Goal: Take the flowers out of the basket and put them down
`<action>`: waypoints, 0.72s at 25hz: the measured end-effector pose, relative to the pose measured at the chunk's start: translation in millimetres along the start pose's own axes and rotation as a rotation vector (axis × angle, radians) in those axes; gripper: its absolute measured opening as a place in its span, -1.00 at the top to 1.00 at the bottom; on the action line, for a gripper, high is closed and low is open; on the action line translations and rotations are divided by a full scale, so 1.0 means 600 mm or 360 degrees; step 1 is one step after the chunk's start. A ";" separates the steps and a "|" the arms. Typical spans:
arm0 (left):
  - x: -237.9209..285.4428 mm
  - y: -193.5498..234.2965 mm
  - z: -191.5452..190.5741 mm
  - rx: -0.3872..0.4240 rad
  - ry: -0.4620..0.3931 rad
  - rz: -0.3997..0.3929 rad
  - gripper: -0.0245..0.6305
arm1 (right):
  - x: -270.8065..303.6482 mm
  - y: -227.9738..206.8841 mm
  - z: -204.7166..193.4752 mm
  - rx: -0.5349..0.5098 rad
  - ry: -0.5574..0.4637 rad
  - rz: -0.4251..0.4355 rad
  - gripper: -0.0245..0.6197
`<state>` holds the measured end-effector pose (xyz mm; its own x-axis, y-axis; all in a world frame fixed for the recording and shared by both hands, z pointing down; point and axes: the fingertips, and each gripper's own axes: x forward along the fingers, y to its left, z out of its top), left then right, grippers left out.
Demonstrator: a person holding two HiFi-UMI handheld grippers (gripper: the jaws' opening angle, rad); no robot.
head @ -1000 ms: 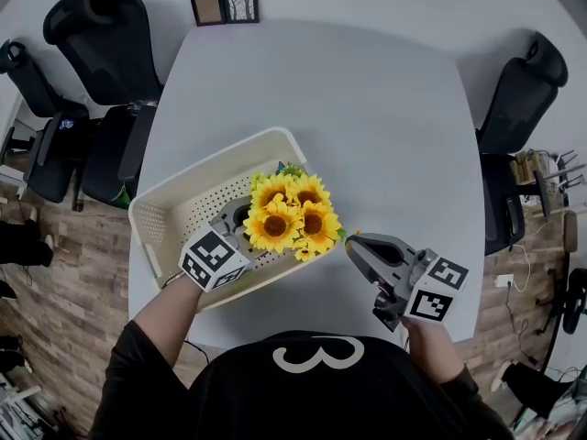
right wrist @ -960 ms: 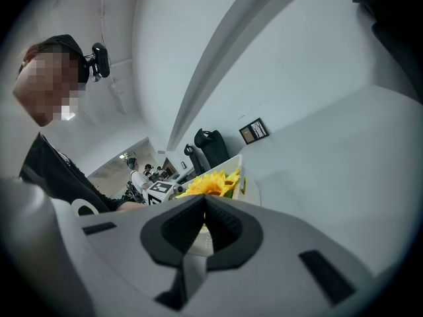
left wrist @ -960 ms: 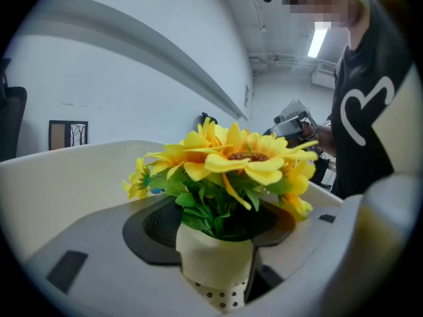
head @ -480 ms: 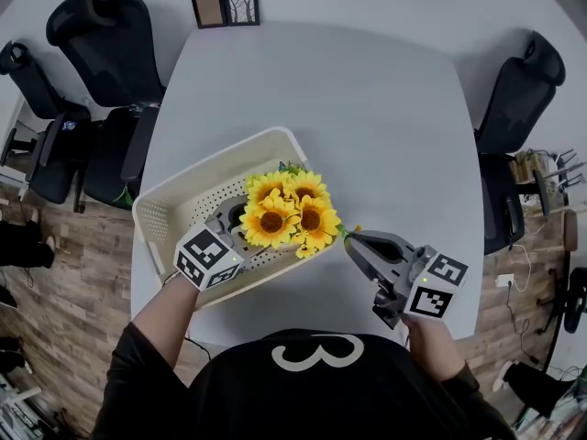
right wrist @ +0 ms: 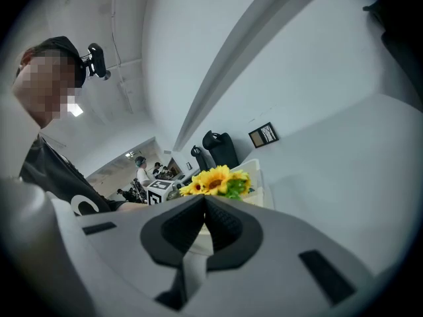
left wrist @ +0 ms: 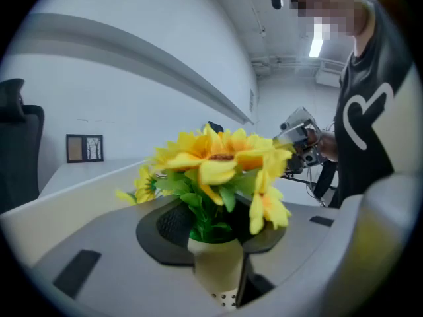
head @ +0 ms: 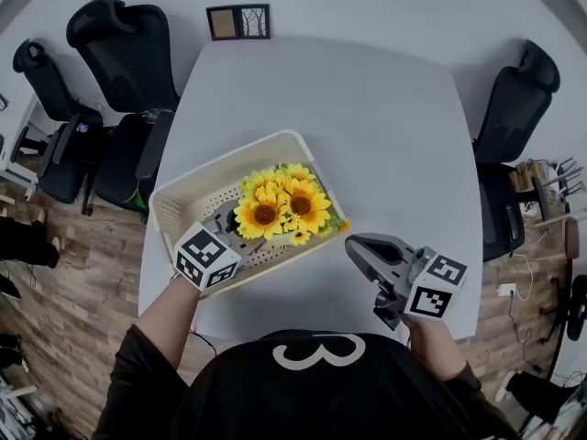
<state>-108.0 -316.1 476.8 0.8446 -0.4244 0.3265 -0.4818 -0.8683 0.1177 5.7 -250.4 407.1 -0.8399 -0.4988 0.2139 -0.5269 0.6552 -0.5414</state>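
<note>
The left gripper [left wrist: 213, 228], whose jaws have just been closing, pinches the green stems of the bunch of yellow artificial sunflowers [head: 280, 207], which sits over the cream perforated plastic basket [head: 188, 189] on the grey table [head: 367, 126]. The right gripper [right wrist: 205, 203] hovers near the basket, its jaws pressed together on nothing.

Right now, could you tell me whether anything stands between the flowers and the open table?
Only the rim of the basket, which rings the flowers; past its far side the table shows nothing in the way.

White table [head: 367, 108], cream basket [head: 194, 193] on it
</note>
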 end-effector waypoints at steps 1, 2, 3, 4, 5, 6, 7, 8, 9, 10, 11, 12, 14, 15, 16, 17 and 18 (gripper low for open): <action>-0.007 0.003 0.004 -0.0006 -0.0016 0.0018 0.47 | 0.001 0.005 0.001 -0.0006 -0.0001 0.0006 0.90; -0.014 0.005 0.007 -0.0010 -0.0024 0.0030 0.47 | 0.003 0.011 0.000 -0.0010 -0.0001 0.0012 0.90; -0.020 0.006 0.007 -0.0008 -0.0023 0.0037 0.47 | 0.004 0.017 -0.001 -0.0014 0.0001 0.0019 0.90; -0.024 0.004 0.006 0.0001 -0.0015 0.0043 0.48 | 0.005 0.022 -0.002 -0.0018 0.0003 0.0025 0.90; -0.028 0.002 0.005 0.0014 -0.0008 0.0049 0.48 | 0.006 0.027 -0.003 -0.0022 0.0005 0.0031 0.90; -0.030 0.000 0.005 0.0028 -0.0003 0.0055 0.48 | 0.006 0.031 -0.003 -0.0026 0.0004 0.0035 0.90; -0.033 -0.001 0.007 0.0042 -0.0003 0.0062 0.49 | 0.006 0.035 -0.003 -0.0029 0.0002 0.0039 0.90; -0.036 -0.002 0.011 0.0055 -0.0006 0.0071 0.49 | 0.006 0.038 -0.002 -0.0032 -0.0001 0.0042 0.90; -0.040 -0.002 0.015 0.0064 -0.0012 0.0082 0.49 | 0.005 0.042 -0.002 -0.0036 -0.0004 0.0045 0.90; -0.045 -0.001 0.020 0.0069 -0.0020 0.0095 0.49 | 0.004 0.047 -0.003 -0.0040 -0.0005 0.0047 0.90; -0.050 -0.001 0.025 0.0072 -0.0029 0.0108 0.49 | 0.002 0.052 -0.004 -0.0044 -0.0007 0.0051 0.90; -0.054 -0.001 0.031 0.0075 -0.0039 0.0122 0.50 | 0.000 0.057 -0.005 -0.0048 -0.0011 0.0054 0.90; -0.061 -0.002 0.042 0.0091 -0.0056 0.0145 0.50 | -0.005 0.067 -0.006 -0.0057 -0.0019 0.0059 0.90; -0.064 -0.003 0.048 0.0104 -0.0062 0.0154 0.50 | -0.008 0.072 -0.007 -0.0062 -0.0022 0.0059 0.90; -0.067 -0.005 0.053 0.0116 -0.0067 0.0160 0.50 | -0.010 0.076 -0.008 -0.0067 -0.0025 0.0058 0.90; -0.071 -0.007 0.058 0.0123 -0.0074 0.0165 0.50 | -0.012 0.079 -0.009 -0.0072 -0.0028 0.0057 0.90; -0.074 -0.008 0.063 0.0127 -0.0082 0.0168 0.50 | -0.015 0.082 -0.009 -0.0076 -0.0033 0.0054 0.90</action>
<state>-134.4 -302.7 426.2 0.8022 -0.5250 0.2843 -0.5501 -0.8351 0.0099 -13.4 -210.9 383.1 -0.8549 -0.4869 0.1788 -0.5040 0.6982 -0.5085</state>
